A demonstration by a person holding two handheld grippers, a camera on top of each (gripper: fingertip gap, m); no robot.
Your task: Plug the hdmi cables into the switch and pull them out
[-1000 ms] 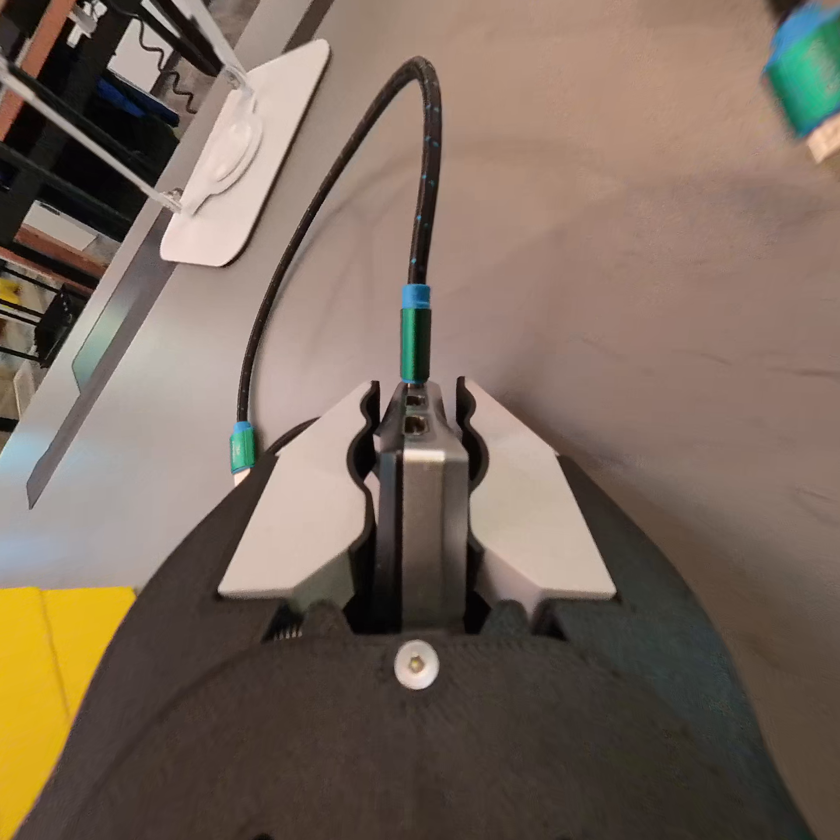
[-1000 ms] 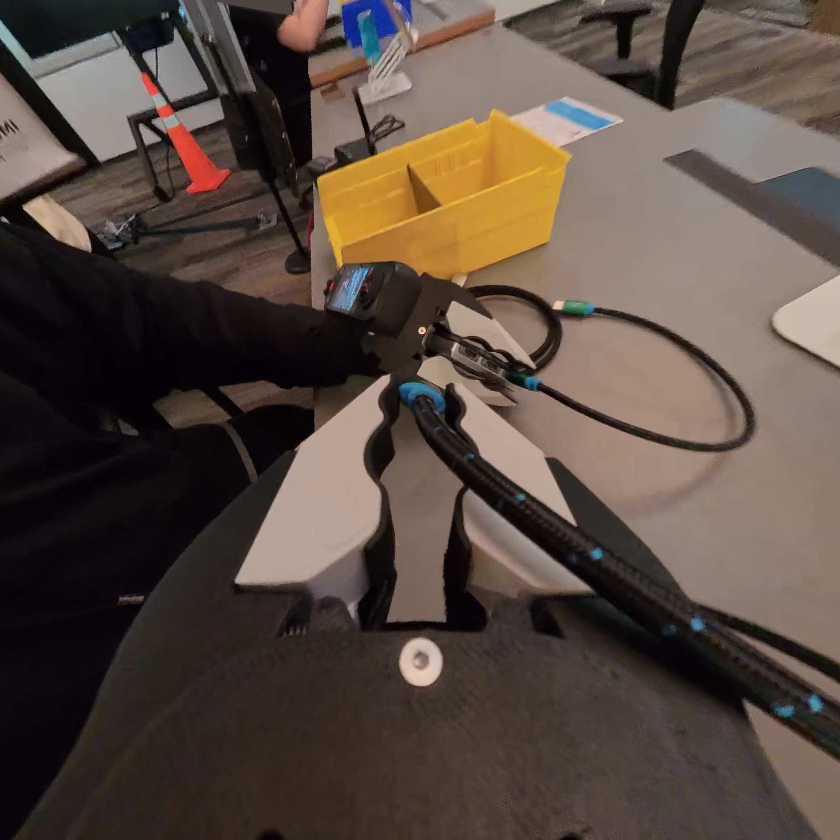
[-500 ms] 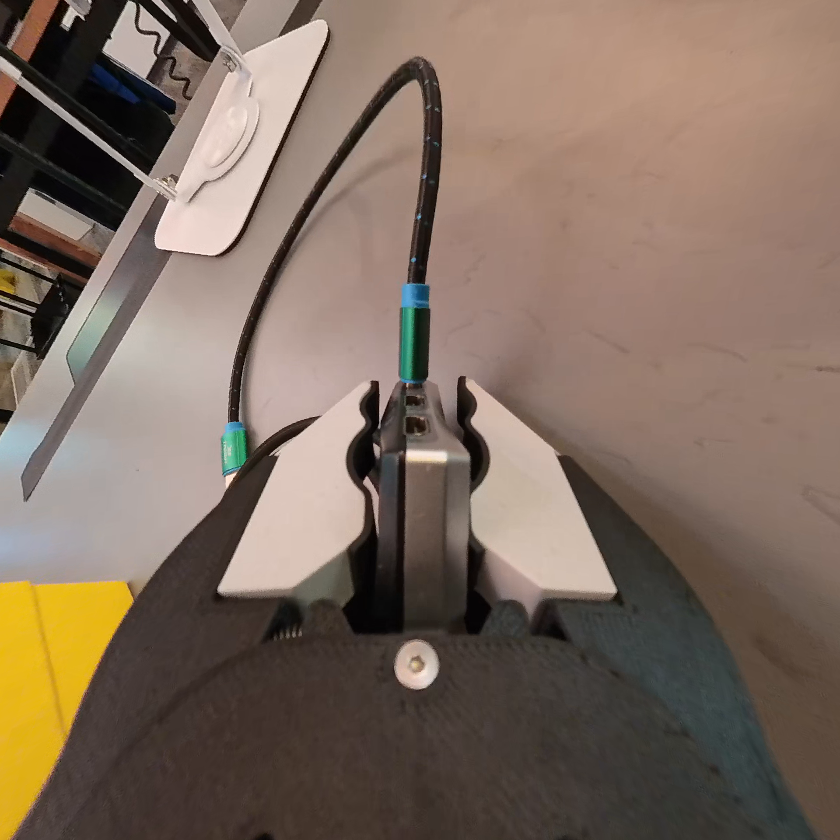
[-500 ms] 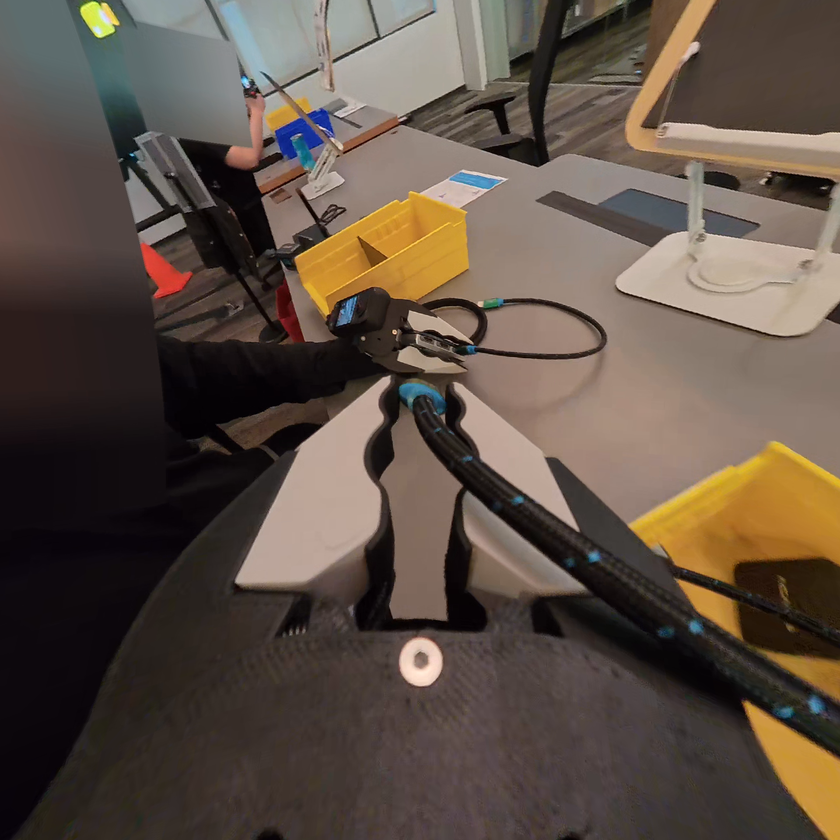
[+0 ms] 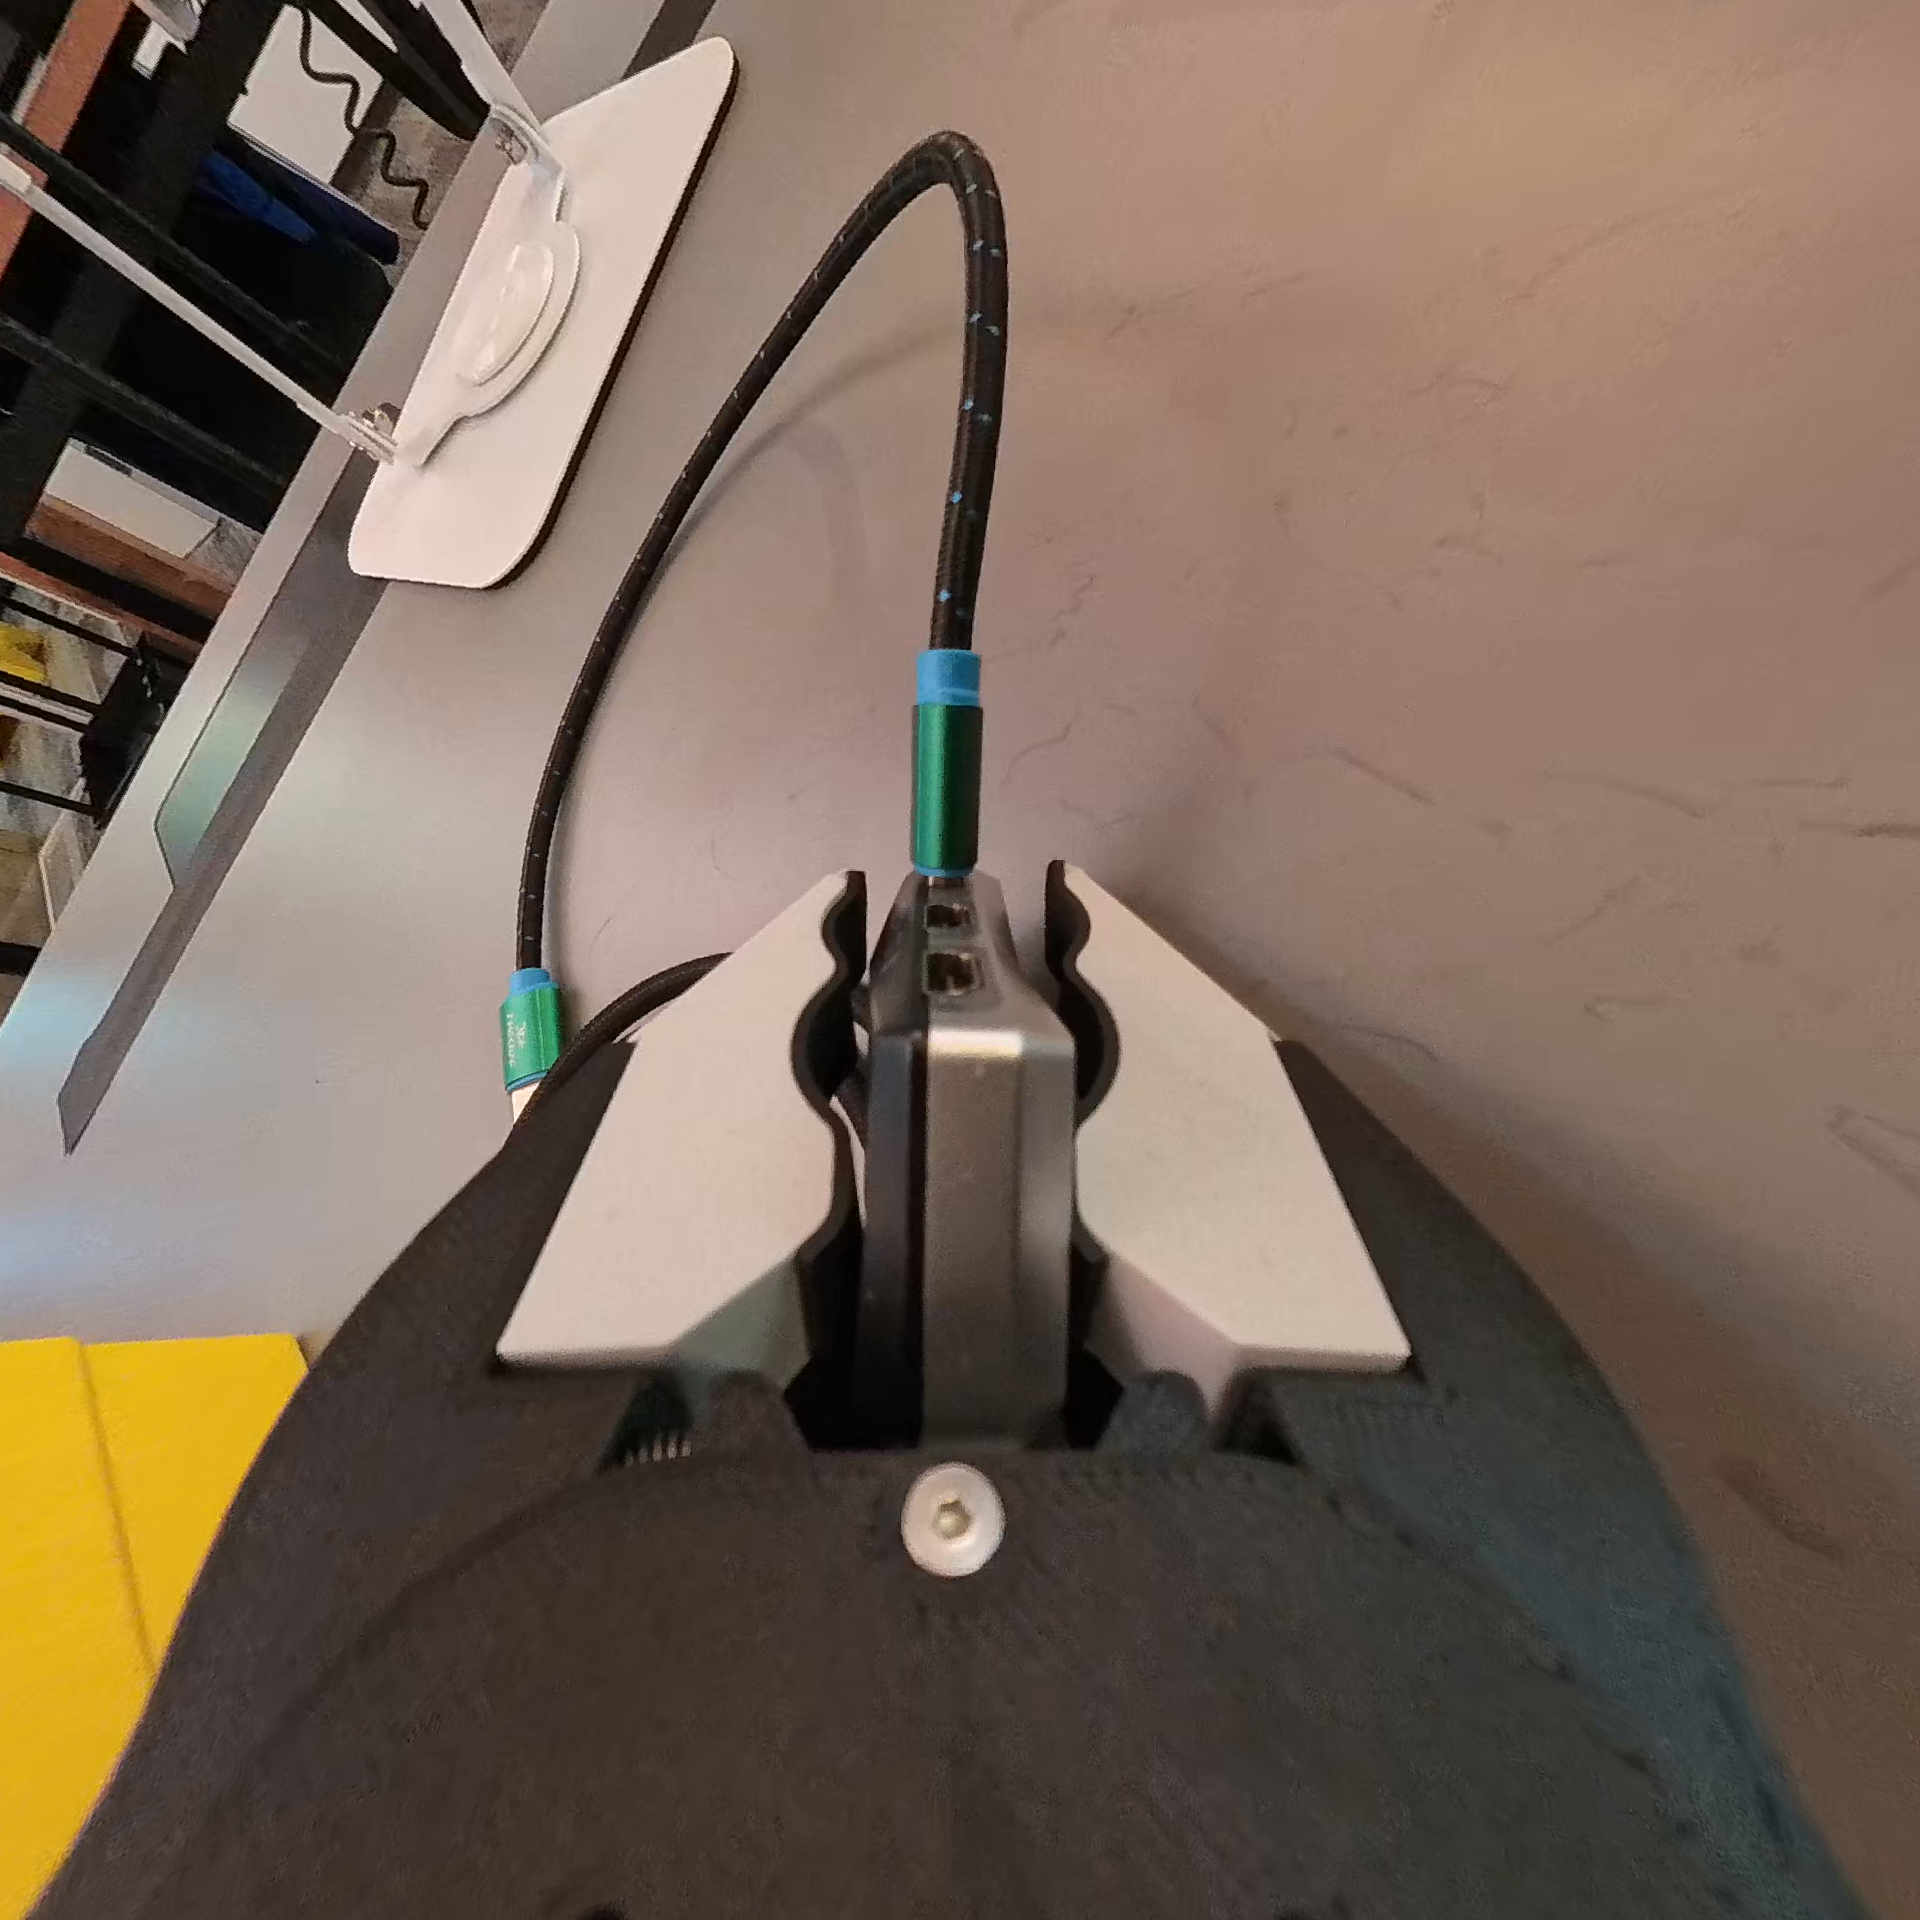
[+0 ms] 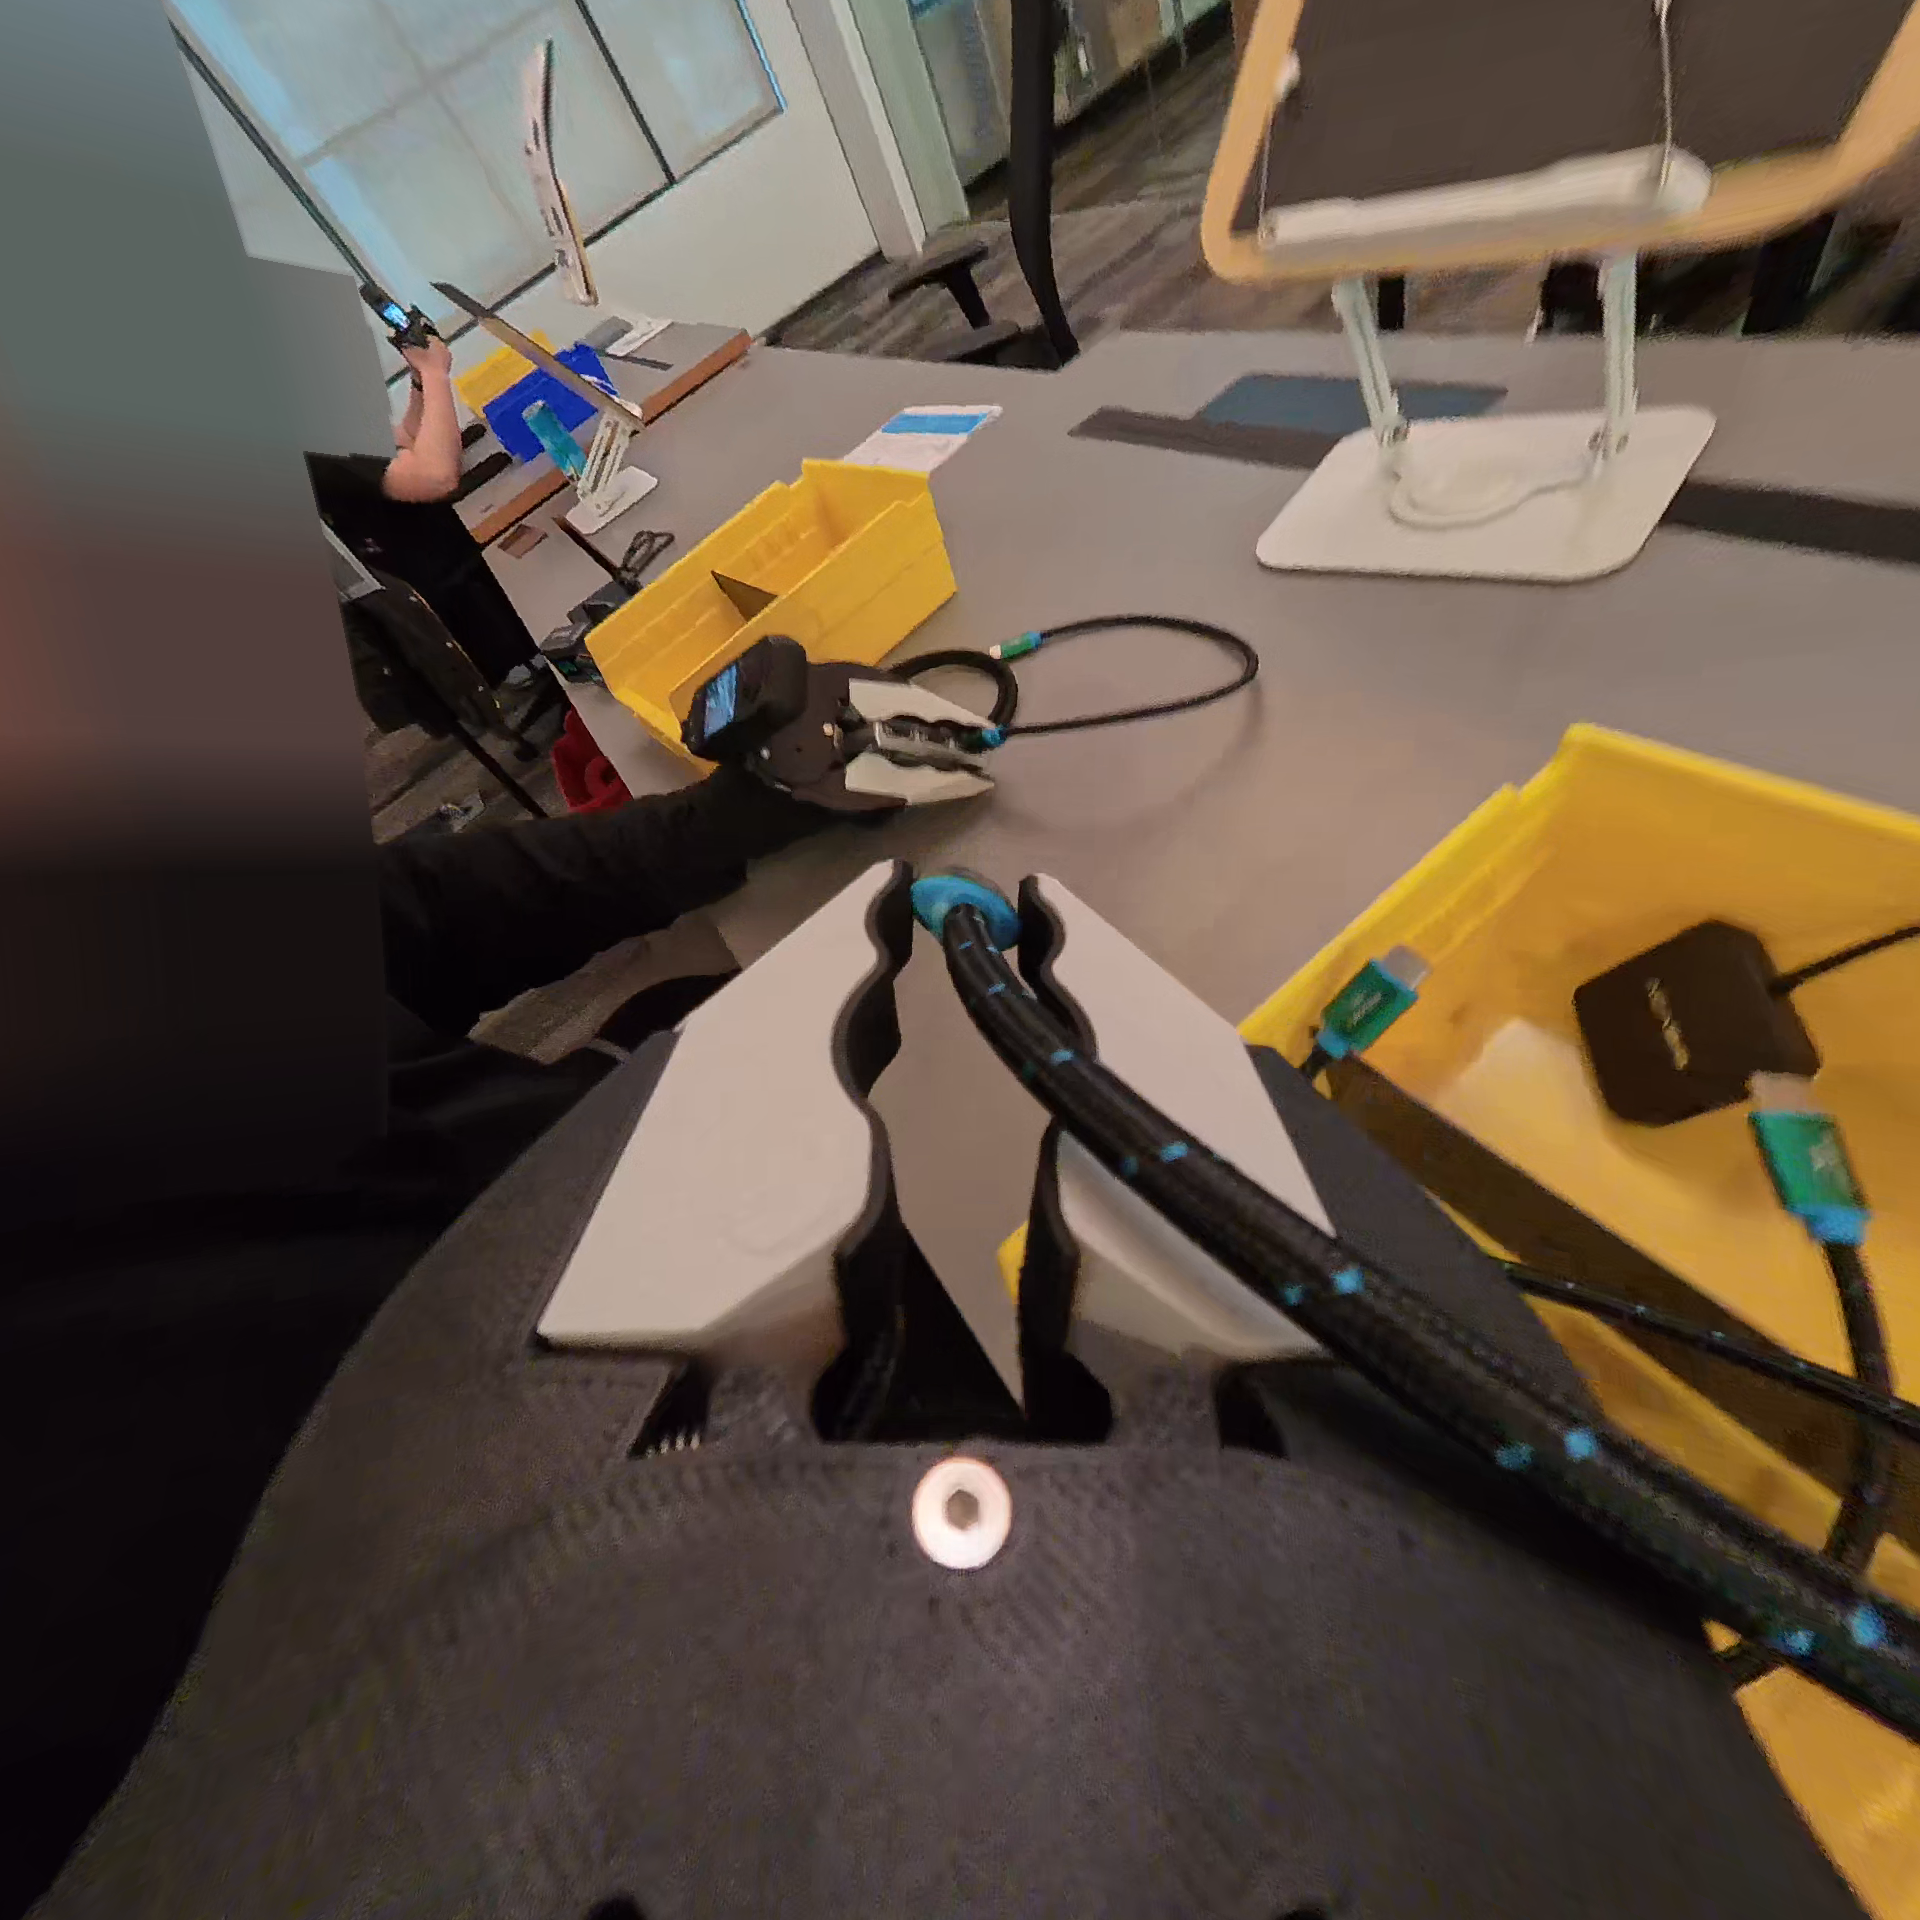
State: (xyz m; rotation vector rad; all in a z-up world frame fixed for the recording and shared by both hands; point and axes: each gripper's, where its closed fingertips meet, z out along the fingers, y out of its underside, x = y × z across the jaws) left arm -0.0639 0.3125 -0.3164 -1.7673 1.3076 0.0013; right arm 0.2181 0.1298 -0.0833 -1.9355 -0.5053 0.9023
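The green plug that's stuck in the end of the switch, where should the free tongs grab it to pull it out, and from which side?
Probably the green metal barrel, not the braided cable. It juts straight out of the switch, which the left tongs clamp by its flat faces. Come from beyond the switch's end, close across the barrel, and pull along its axis.

Right claw [image 6: 961,899] gripping braided cable [image 6: 1226,1184] (blue collar), yellow bin [image 6: 1538,831] beside
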